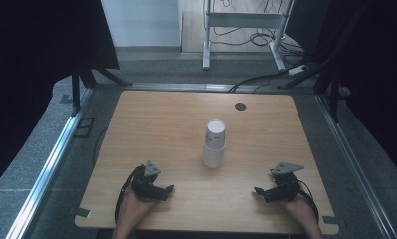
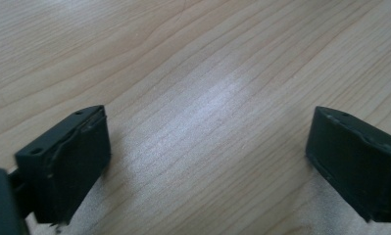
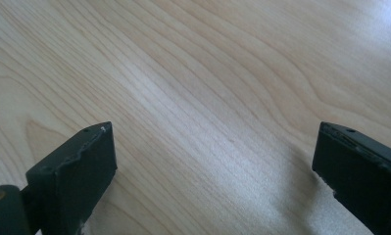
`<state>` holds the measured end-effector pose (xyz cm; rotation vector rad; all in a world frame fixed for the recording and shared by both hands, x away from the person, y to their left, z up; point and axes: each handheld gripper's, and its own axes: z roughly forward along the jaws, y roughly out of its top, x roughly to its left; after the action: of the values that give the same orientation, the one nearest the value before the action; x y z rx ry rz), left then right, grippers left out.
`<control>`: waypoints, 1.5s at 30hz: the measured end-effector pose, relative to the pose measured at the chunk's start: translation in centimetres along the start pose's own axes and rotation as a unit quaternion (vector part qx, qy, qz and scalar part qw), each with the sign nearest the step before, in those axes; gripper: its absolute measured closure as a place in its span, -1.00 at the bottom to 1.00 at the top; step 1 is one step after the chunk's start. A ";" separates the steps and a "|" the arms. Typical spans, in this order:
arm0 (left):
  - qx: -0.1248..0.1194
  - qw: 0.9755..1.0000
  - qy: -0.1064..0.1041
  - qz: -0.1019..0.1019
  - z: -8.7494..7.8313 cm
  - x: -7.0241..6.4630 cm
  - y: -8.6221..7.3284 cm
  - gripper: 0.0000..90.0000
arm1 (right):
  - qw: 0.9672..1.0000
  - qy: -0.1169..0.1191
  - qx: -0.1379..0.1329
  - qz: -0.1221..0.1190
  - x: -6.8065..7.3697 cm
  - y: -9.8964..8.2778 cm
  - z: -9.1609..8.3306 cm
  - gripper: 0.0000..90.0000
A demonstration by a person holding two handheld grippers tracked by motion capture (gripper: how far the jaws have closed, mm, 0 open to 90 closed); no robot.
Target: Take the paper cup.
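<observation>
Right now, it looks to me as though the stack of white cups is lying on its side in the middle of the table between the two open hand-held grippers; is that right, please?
Not quite: the stack of white cups stands upright, as the high view shows. It is in the middle of the table, between the open left hand-held gripper and right hand-held gripper.

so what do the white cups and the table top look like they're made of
Stack of cups: probably paper or thin plastic; plain matt white walls, no gloss, too small to settle which.
Table top: wood or wood-look laminate; pale grain lines run across it, with a soft sheen patch in the left gripper view.
</observation>
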<state>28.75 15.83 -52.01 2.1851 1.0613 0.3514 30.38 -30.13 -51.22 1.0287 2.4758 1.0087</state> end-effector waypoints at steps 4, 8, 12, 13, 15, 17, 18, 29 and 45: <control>-0.001 1.000 -0.004 0.000 0.0 0.1 0.0 -0.92 | 1.000 0.004 -0.005 -0.004 0.1 0.4 -0.3 -0.95; 0.001 1.000 -0.005 0.005 0.0 0.1 0.2 -0.95 | 1.000 0.010 -0.011 -0.007 0.2 0.8 -0.6 -0.95; -0.009 1.000 -0.015 0.009 -0.3 0.1 0.8 -0.98 | 0.999 0.025 -0.022 -0.009 0.4 1.5 -1.0 -0.94; -0.010 1.000 -0.021 0.009 -0.3 0.1 1.0 -0.98 | 0.999 0.025 -0.022 -0.009 0.4 1.5 -1.0 -0.94; -0.015 0.999 -0.030 0.012 -0.3 0.1 1.3 -1.00 | 0.999 0.029 -0.033 -0.002 0.5 1.8 -1.2 -0.93; -0.016 0.999 -0.029 0.014 -0.3 0.0 1.6 -1.00 | 0.999 0.035 -0.041 -0.002 0.6 2.2 -1.3 -0.93; -0.017 0.999 -0.031 0.017 -0.2 0.0 1.8 -1.00 | 0.998 0.033 -0.044 -0.002 0.6 2.4 -1.4 -0.93; -0.024 0.998 -0.041 0.050 0.4 -0.7 4.9 -0.99 | 0.998 0.042 -0.051 -0.018 0.6 4.7 -1.9 -0.92; -0.043 0.993 -0.071 0.086 1.9 -1.2 9.1 -0.93 | 0.995 0.066 -0.065 -0.028 0.9 8.1 -2.1 -0.89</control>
<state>34.26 10.04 -47.21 2.1941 0.7699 0.3076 32.87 -26.52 -44.07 0.8729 2.4890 1.2380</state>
